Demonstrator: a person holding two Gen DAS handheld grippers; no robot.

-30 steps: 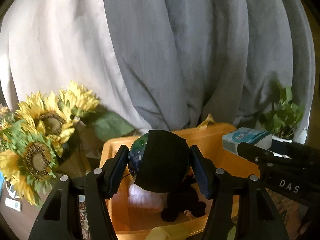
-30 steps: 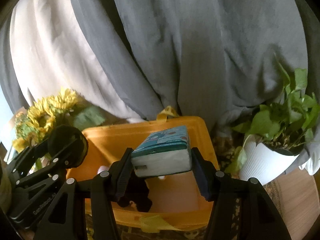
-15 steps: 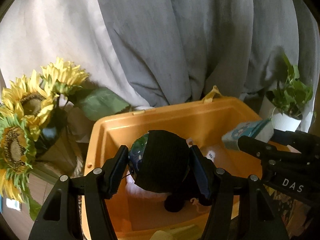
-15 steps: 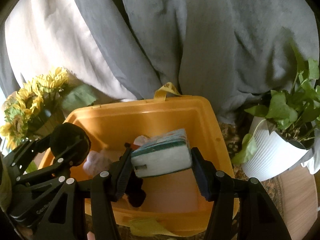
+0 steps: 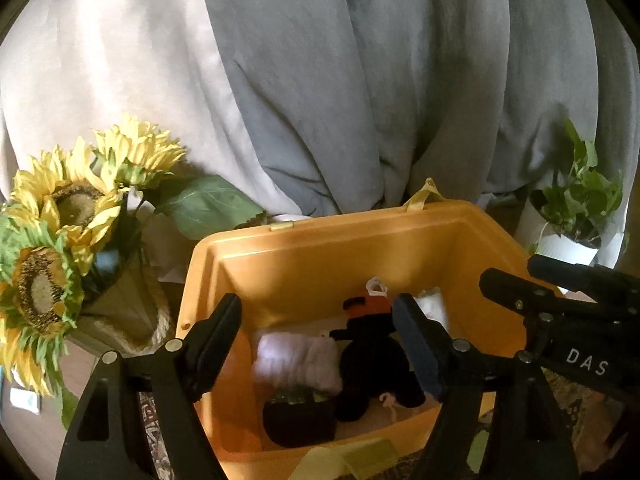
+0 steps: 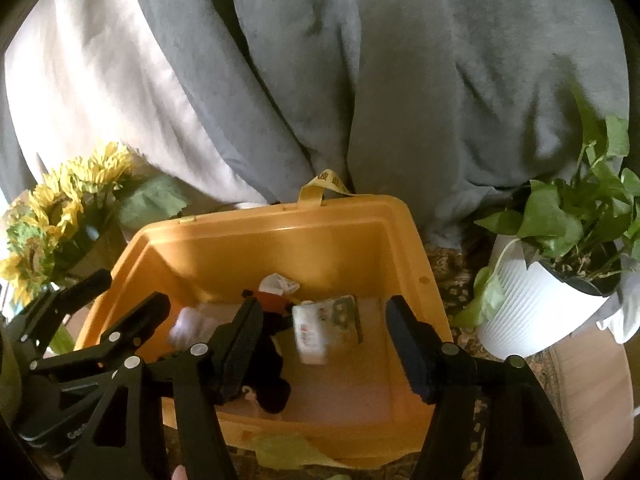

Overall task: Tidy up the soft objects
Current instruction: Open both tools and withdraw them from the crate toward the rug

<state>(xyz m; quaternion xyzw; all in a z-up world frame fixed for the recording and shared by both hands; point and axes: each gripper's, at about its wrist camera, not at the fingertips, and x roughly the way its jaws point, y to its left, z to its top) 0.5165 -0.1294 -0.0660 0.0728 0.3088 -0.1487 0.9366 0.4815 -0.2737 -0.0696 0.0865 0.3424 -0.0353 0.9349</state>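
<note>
Both my grippers are over the orange bin (image 6: pixel 276 220) w/ jaws spread wide and nothing between them: left gripper (image 5: pixel 320 332) released, right gripper (image 6: pixel 324 328) released too. The soft stuff sits inside the bin. From the left cam I see a black beanie (image 5: pixel 298 420) at the near wall, w/ a bit of patterned lining showing at its top edge, a pale pink fluffy item (image 5: pixel 298 364) just behind it, and a black plush (image 5: pixel 372 364) w/ an orange bit beside them. From the right cam a tissue pack (image 6: pixel 324 326) lies on the bin floor, right of the plush, tilted and a little blurred, so prob. not settled yet; a small white crumpled thing (image 6: pixel 280 283) sits near the far wall. So I'd judge most of the sorting done: at least five soft items binned. What's left I can't tell for sure; neither cam shows any loose soft thing outside the bin, only sunflowers (image 5: pixel 60 216) on the left, a potted plant (image 6: pixel 560 280) on the right and the grey curtain (image 6: pixel 360 80) behind. The desk near me is out of view, so more items may wait there. If not, I'd say just back off and finish.
</note>
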